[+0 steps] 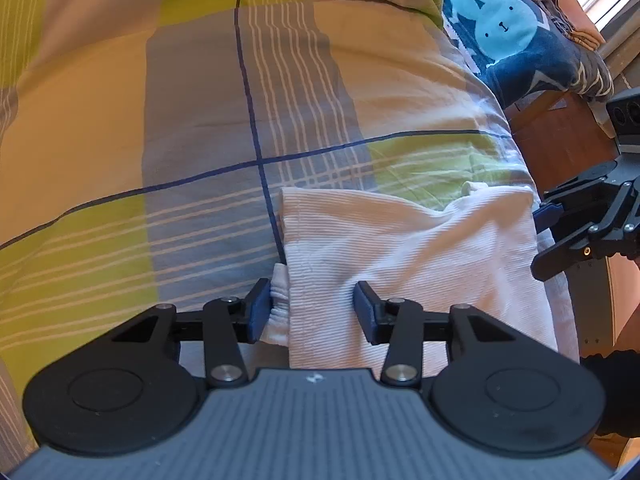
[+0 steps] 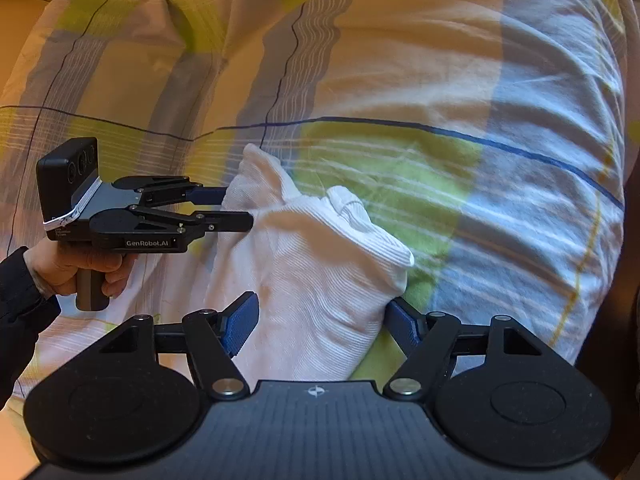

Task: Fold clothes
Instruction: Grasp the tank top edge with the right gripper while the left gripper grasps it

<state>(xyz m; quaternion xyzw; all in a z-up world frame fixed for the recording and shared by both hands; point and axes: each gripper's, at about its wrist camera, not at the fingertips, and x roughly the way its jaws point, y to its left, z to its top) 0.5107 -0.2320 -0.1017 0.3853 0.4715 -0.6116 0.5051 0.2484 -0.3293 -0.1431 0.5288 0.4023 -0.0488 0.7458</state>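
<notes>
left hand-held gripper [image 1: 311, 306] astride white garment [image 1: 400, 240], hand [image 2: 76, 264] visible opposite

The only legible wording is "GenRobot.AI", printed in pale letters on the black side of the left gripper [image 2: 240, 208] as seen from the right wrist view. Just to the left of it on the same body sit 2 tiny lines of print, too small to read. A small pale emblem without letters marks the grey ribbed body of each gripper near the camera, in both views. The blue blanket [image 1: 516, 36] carries a rabbit picture, no words.
</notes>
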